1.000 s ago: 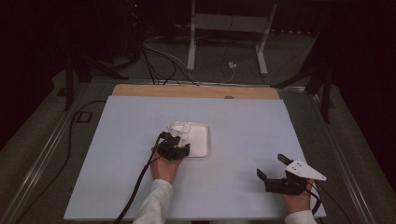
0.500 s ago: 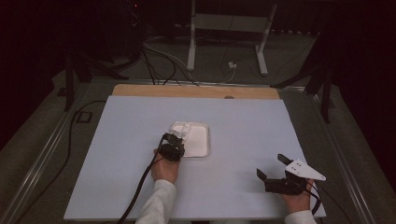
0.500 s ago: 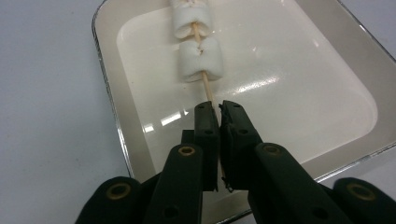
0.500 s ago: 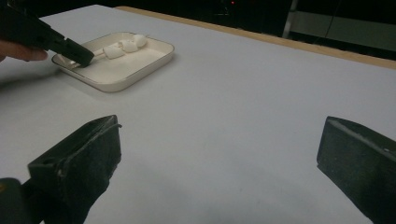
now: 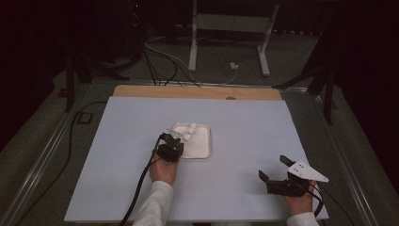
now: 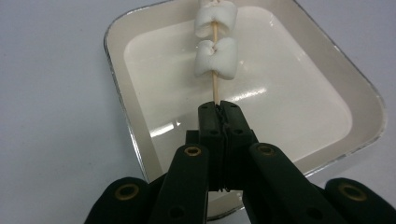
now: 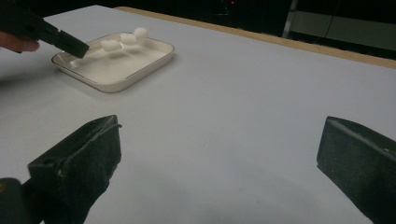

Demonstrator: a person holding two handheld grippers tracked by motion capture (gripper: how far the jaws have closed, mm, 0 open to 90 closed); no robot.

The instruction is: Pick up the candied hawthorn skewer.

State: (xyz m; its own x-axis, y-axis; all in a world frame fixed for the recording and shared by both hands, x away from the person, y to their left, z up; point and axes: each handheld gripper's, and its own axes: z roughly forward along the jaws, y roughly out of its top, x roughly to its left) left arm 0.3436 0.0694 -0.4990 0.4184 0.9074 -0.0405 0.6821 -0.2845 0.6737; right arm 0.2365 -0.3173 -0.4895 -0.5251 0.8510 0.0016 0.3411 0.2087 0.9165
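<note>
Gripping a marshmallow skewer (image 6: pixel 215 70) by its near stick end, left gripper (image 6: pixel 219 109) has just closed fully on it | marshmallows ahead of its tips, over the white tray (image 6: pixel 299 154) below | right gripper (image 7: pixel 219 154) wide apart, holding nothing, resting low over the tabletop (image 5: pixel 244 122), tray well ahead to its left.

A: Is there any writing, label, brand or number to read here?

B: No, none that I can make out, on any surface.

A: Not even on the white tray (image 6: pixel 116 56)?

B: It is plain, inside and along the rim.

A: And the black gripper bodies?

B: They bear brass-coloured rivets and no lettering.
</note>
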